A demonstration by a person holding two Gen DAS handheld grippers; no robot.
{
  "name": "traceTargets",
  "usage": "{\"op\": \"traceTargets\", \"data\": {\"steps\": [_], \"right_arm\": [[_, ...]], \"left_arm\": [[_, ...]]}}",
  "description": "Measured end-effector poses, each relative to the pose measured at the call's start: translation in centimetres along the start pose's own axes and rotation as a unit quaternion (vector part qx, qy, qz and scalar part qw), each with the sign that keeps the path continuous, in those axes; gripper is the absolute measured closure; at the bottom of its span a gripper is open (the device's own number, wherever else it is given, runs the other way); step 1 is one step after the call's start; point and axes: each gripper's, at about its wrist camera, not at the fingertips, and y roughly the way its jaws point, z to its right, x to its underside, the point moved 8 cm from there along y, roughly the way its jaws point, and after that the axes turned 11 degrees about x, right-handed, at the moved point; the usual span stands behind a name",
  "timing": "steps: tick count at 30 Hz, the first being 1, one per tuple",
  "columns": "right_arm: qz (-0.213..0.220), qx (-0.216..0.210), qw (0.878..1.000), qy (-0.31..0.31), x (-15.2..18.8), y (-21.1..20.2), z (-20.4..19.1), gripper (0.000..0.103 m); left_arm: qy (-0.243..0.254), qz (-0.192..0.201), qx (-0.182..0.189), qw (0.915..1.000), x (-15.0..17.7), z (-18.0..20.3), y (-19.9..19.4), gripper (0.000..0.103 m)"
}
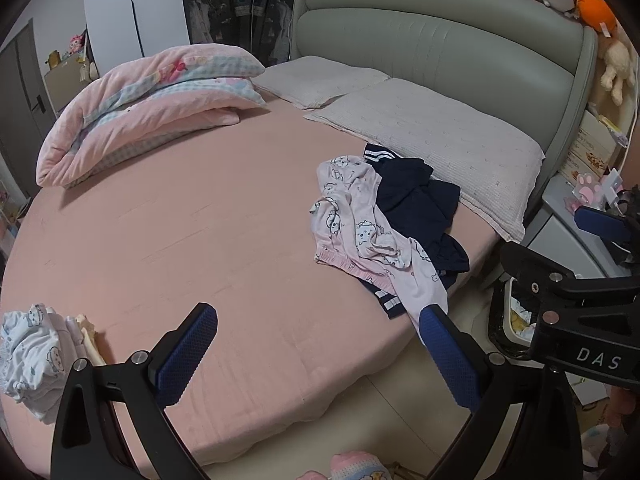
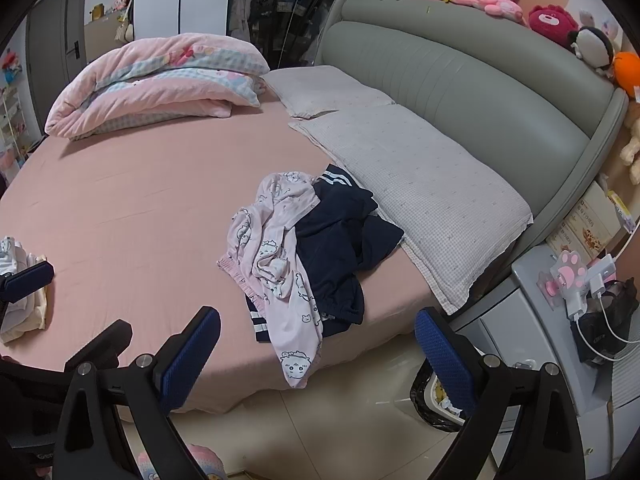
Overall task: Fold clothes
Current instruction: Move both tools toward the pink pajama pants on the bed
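Both claws, left claw and right claw, hang wide and empty above the bed edge, facing a crumpled pink printed garment over a navy garment, a smaller clothes stack lying well apart, probably sorted.

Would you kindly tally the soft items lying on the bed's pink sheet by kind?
Grey checked pillows: 2
Folded pink patterned quilt: 1
Loose garments in the unfolded heap (pale pink cartoon-print piece, navy white-striped piece): 2
Stack of folded pale clothes at the left edge: 1
Total: 6
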Motion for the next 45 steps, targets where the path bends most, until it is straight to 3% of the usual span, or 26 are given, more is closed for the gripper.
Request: {"op": "traceTargets", "data": {"steps": [20, 25, 36, 45], "right_arm": [[-0.007, 0.012, 1.000, -0.009, 0.2, 2.0, -0.1, 0.005], [-0.010, 0.036, 0.999, -0.029, 0.6, 3.5, -0.2, 0.005], [-0.023, 0.060, 0.997, -0.046, 1.0, 5.8, 0.2, 0.005], [-0.041, 0.041, 0.997, -0.045, 1.0, 8.2, -0.4, 0.005]], "left_arm": [[0.012, -0.017, 0.016, 0.9997, 0.4, 1.1, 2.7, 0.000], [0.020, -0.025, 0.008, 0.9995, 0.4, 1.5, 4.2, 0.000], [0.016, -0.029, 0.032, 0.9989, 0.6, 2.0, 7.3, 0.000], [0.009, -0.022, 0.060, 0.9979, 1.1, 1.9, 10.3, 0.000]]}}
